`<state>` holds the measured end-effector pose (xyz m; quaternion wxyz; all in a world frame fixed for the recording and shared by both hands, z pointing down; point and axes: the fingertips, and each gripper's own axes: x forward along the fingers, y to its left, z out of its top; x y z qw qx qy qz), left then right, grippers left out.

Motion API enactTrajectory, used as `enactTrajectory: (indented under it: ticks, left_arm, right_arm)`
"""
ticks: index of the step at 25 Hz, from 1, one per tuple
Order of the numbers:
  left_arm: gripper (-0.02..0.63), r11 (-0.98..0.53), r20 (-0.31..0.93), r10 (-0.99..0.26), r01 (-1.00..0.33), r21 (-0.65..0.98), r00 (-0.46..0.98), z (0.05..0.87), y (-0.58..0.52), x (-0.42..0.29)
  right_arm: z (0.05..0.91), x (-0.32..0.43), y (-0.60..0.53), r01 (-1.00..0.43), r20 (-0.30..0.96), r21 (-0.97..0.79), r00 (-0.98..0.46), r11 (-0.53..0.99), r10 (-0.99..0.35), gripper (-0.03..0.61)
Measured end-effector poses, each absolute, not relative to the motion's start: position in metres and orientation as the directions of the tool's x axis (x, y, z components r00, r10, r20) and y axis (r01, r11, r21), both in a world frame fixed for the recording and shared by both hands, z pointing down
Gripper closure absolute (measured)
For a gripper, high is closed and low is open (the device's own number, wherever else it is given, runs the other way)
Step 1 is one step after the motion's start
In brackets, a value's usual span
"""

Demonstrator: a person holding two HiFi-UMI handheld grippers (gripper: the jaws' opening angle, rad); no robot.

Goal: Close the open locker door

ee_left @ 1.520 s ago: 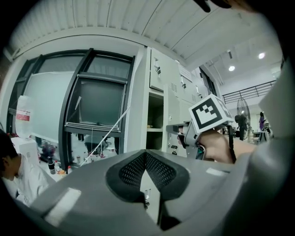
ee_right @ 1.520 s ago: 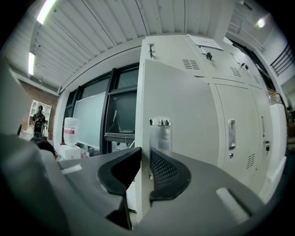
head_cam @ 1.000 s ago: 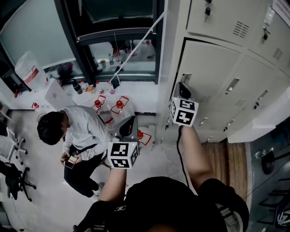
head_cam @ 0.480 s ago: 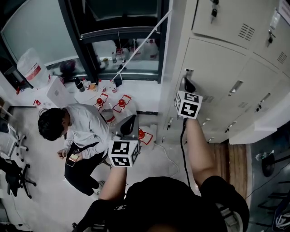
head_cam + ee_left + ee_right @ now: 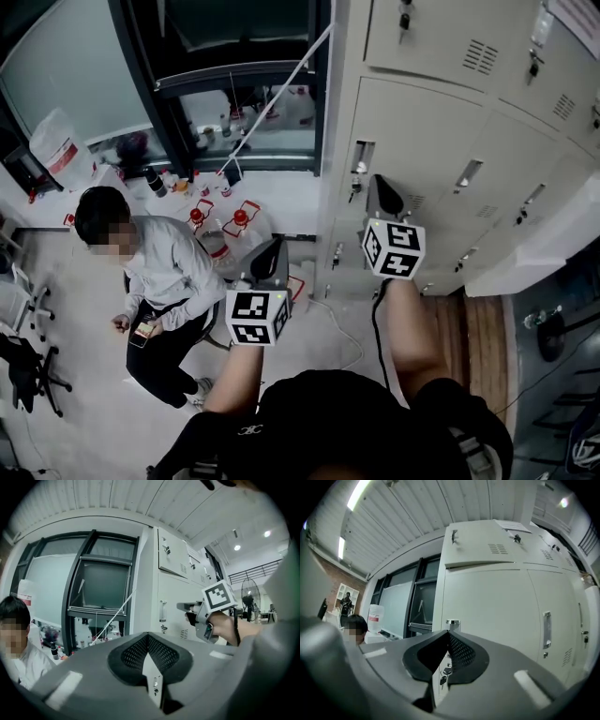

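Note:
The grey locker door [image 5: 427,141] lies flush with its neighbours, only a thin seam along its left edge. Its metal handle [image 5: 362,156] sits near that edge, with keys hanging below it. My right gripper [image 5: 379,184] is shut and empty, its tip a short way off the door just right of the handle. In the right gripper view the handle [image 5: 453,622] shows right behind the closed tips of my right gripper [image 5: 449,633]. My left gripper [image 5: 272,247] hangs shut and empty in the air left of the lockers, away from them. The left gripper view shows its jaws meeting at the tip of my left gripper [image 5: 148,635] and my right gripper [image 5: 186,607] before the door [image 5: 171,597].
A person [image 5: 155,272] sits low at the left holding a phone. Red-topped items [image 5: 225,217] and a white cable [image 5: 342,333] lie on the floor by the dark-framed window [image 5: 239,89]. An office chair [image 5: 23,366] stands far left, a fan base [image 5: 553,333] far right.
The dark gap along the door's left edge has narrowed to a thin seam. My right gripper has drawn back from the handle. The seated person has lifted their head.

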<state>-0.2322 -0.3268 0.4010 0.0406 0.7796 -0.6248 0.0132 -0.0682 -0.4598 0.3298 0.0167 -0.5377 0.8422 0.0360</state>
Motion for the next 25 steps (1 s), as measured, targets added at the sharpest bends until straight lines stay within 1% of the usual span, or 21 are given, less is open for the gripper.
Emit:
enactTrajectory:
  ticks: [6,12,17,25]
  left_arm:
    - [0.614,-0.243,0.061,-0.968,-0.969,0.038,0.245,0.396,-0.321,-0.194]
    - [0.614,-0.261,0.064,-0.963,-0.965,0.031,0.262,0.402,-0.308,-0.156]
    - [0.614,-0.265,0.073,-0.961,-0.964,0.028,0.266,0.405,-0.294,-0.137]
    - [0.614,-0.242,0.062,-0.968,-0.97,0.025,0.243,0.401,-0.274,-0.135]
  right_arm:
    - [0.325,-0.026,-0.394,-0.899,-0.135,0.033,-0.437,0.436,-0.889,0.566]
    - [0.352,0.018,-0.36,-0.909,-0.122,0.026,-0.415,0.415,-0.902,0.566]
    - [0.359,0.03,-0.343,-0.901,-0.11,0.023,-0.434,0.434,-0.894,0.566]
    - [0.358,0.03,-0.327,-0.889,-0.112,0.023,-0.458,0.458,-0.882,0.566]
